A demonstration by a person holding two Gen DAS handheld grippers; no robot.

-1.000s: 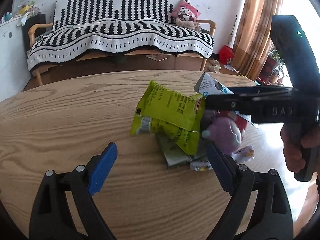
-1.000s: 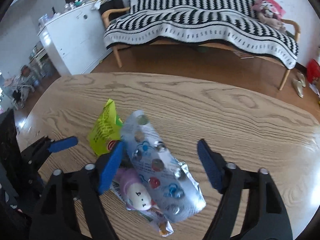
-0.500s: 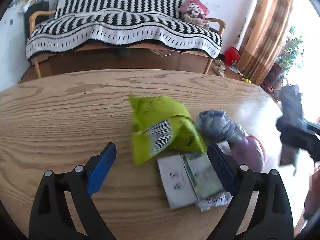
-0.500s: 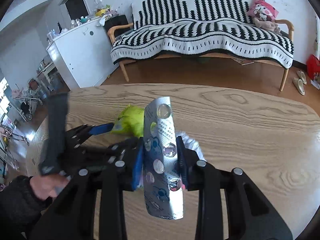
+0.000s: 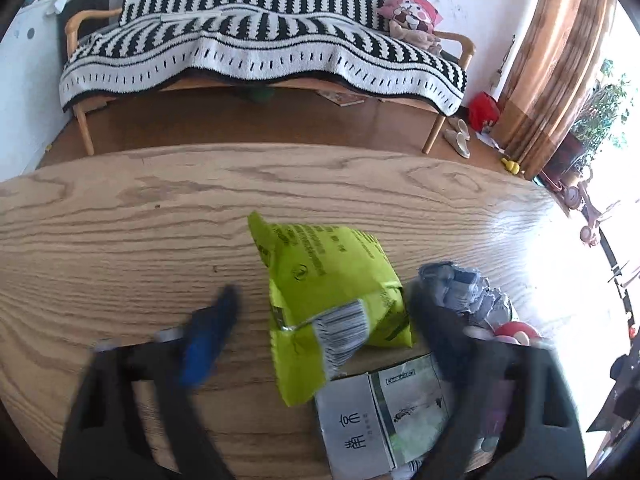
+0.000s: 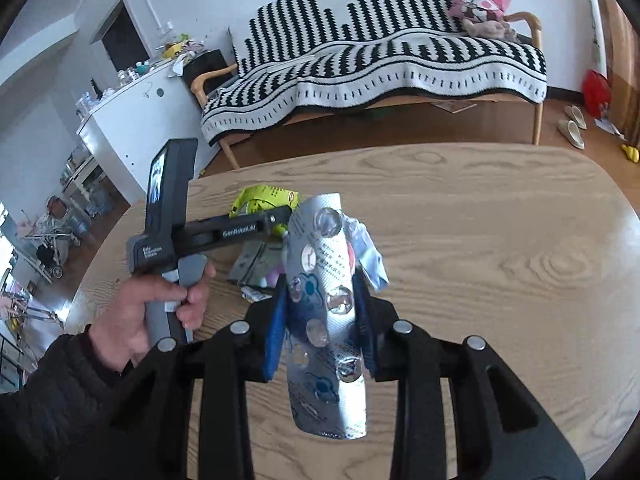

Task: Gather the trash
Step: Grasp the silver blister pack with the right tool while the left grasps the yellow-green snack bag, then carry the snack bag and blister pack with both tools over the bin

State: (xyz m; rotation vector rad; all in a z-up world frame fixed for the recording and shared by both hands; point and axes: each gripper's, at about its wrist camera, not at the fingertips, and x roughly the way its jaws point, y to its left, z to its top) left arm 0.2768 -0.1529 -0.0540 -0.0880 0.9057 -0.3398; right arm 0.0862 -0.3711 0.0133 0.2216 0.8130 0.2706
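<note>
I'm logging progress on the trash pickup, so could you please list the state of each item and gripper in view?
Right gripper: shut on the blister pack.
Blister pack: lifted off the table, upright.
Left gripper: jaws just been closing around the green bag, pads not yet pressing.
Green bag: crumpled, lying on the table.
Grey wrapper: crumpled, beside the bag.
Leaflet: lying flat.

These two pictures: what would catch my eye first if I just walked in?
Probably the silver pill sheet, pinched upright between the blue pads of the right gripper above the wooden table. Next, the bright green snack bag lying mid-table, with the left gripper, its jaws just closing, set either side of it. Behind stands a sofa under a black-and-white striped blanket.
</note>
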